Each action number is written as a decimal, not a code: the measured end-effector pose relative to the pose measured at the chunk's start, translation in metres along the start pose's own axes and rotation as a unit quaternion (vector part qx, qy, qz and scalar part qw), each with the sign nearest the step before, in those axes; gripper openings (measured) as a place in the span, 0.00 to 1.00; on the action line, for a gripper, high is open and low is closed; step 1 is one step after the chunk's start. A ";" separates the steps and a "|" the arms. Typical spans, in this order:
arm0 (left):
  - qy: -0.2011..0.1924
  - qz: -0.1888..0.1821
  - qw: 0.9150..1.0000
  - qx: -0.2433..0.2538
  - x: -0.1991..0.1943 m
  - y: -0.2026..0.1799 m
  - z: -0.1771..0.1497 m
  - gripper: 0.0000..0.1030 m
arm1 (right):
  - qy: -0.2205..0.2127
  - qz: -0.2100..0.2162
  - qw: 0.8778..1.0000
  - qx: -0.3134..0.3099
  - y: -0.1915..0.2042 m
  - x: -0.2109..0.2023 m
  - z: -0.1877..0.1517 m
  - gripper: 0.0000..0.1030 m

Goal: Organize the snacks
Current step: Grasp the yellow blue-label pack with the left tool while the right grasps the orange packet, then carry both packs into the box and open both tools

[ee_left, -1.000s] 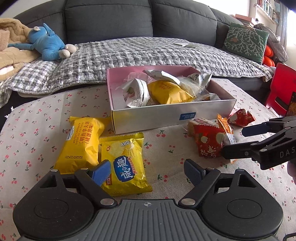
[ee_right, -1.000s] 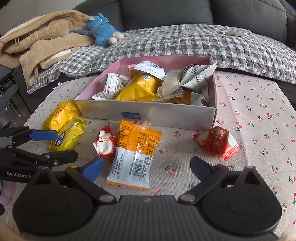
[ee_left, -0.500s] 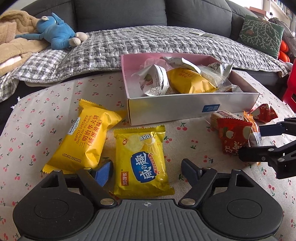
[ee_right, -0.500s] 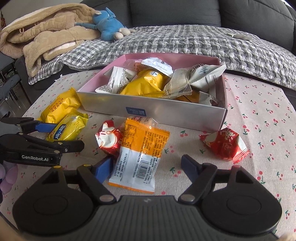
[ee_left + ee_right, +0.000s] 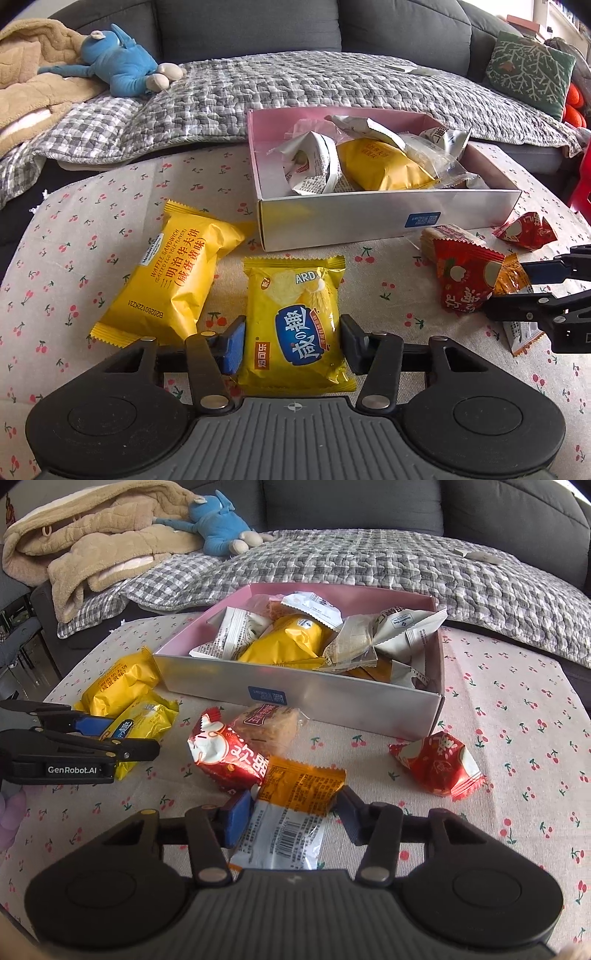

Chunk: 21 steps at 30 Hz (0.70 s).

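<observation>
1. Step in hand: both claws are set for a pickup. Each straddles one loose snack on the counter [image 5: 92,206]; neither snack is lifted yet.
2. Left claw [image 5: 291,341]: the jaws stand partly open around the near end of the yellow pack [image 5: 295,325]. The fingers sit just beside the pack's edges; firm contact cannot be confirmed.
3. Right claw [image 5: 293,814]: the jaws stand partly open around the orange pack [image 5: 291,805]. Both fingers lie close against the wrapper's sides, but a clamped grip cannot be confirmed.
4. The box [image 5: 369,221] lies ahead of both claws, ahead and to the right of the left one. It already holds several wrapped snacks.
5. Other loose snacks: a waffle pack [image 5: 173,273] just left of the left claw; a red pack [image 5: 229,755] ahead-left of the right claw, touching the orange pack; a biscuit [image 5: 269,723] behind it; a second red pack [image 5: 436,764] ahead-right.
6. Next move, by judgement: close each claw until the wrapper is held, lift clear of the counter, carry forward over the box wall, then release.
7. Caution: the wrappers are slick and air-filled, so a grip near the end seam may slip. The red pack may drag along with the orange pack.
</observation>
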<state>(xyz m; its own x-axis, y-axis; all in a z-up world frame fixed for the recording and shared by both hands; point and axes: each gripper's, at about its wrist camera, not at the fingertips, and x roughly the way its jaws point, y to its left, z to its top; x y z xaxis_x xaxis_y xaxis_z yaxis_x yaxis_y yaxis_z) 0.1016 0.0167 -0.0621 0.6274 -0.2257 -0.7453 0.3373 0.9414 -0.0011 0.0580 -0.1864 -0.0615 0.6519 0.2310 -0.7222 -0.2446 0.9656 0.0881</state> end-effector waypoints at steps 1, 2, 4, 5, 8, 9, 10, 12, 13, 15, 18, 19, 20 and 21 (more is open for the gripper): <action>0.001 -0.002 1.000 0.001 0.000 -0.001 0.000 0.48 | 0.001 -0.003 1.000 -0.004 0.001 0.000 0.000 0.40; 0.001 -0.003 1.000 0.001 -0.001 -0.002 0.000 0.48 | 0.003 -0.004 1.000 -0.005 0.002 -0.001 0.000 0.36; 0.002 -0.006 1.000 0.001 -0.001 -0.004 0.000 0.48 | 0.006 -0.002 1.000 -0.001 0.001 -0.002 0.000 0.35; 0.003 -0.008 1.000 0.001 -0.002 -0.004 0.000 0.48 | 0.006 -0.001 1.000 0.001 0.001 -0.002 0.000 0.34; 0.005 -0.013 1.000 -0.001 -0.002 -0.004 0.000 0.48 | 0.009 -0.002 1.000 0.006 -0.001 -0.003 0.001 0.33; 0.006 -0.014 1.000 -0.002 -0.003 -0.004 0.000 0.48 | 0.009 -0.001 1.000 0.007 -0.001 -0.003 0.001 0.33; 0.006 -0.016 1.000 -0.004 -0.003 -0.004 0.001 0.48 | 0.009 -0.001 1.000 0.008 -0.002 -0.004 0.001 0.33; 0.005 -0.018 1.000 -0.007 -0.005 -0.003 0.002 0.48 | 0.008 0.000 1.000 0.013 -0.004 -0.006 0.002 0.33; 0.003 -0.019 1.000 -0.008 -0.006 -0.003 0.002 0.48 | 0.006 0.000 1.000 0.015 -0.005 -0.007 0.002 0.33; 0.000 -0.021 1.000 -0.009 -0.008 -0.003 0.004 0.48 | 0.003 0.002 1.000 0.019 -0.007 -0.010 0.003 0.33; -0.007 -0.024 1.000 -0.010 -0.012 -0.004 0.007 0.48 | -0.004 0.004 1.000 0.025 -0.010 -0.015 0.005 0.33; -0.009 -0.025 1.000 -0.010 -0.014 -0.004 0.008 0.48 | -0.006 0.004 1.000 0.027 -0.011 -0.016 0.006 0.33; -0.012 -0.026 1.000 -0.009 -0.016 -0.004 0.009 0.48 | -0.010 0.005 0.999 0.030 -0.013 -0.018 0.008 0.33; -0.014 -0.028 0.999 -0.010 -0.017 -0.004 0.011 0.48 | -0.013 0.006 0.999 0.032 -0.014 -0.020 0.009 0.33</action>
<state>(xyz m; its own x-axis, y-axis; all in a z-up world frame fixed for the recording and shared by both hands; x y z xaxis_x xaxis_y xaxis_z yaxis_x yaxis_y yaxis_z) 0.0968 0.0140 -0.0423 0.6281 -0.2845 -0.7242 0.3581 0.9320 -0.0556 0.0551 -0.2035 -0.0420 0.6675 0.2438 -0.7035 -0.2053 0.9685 0.1409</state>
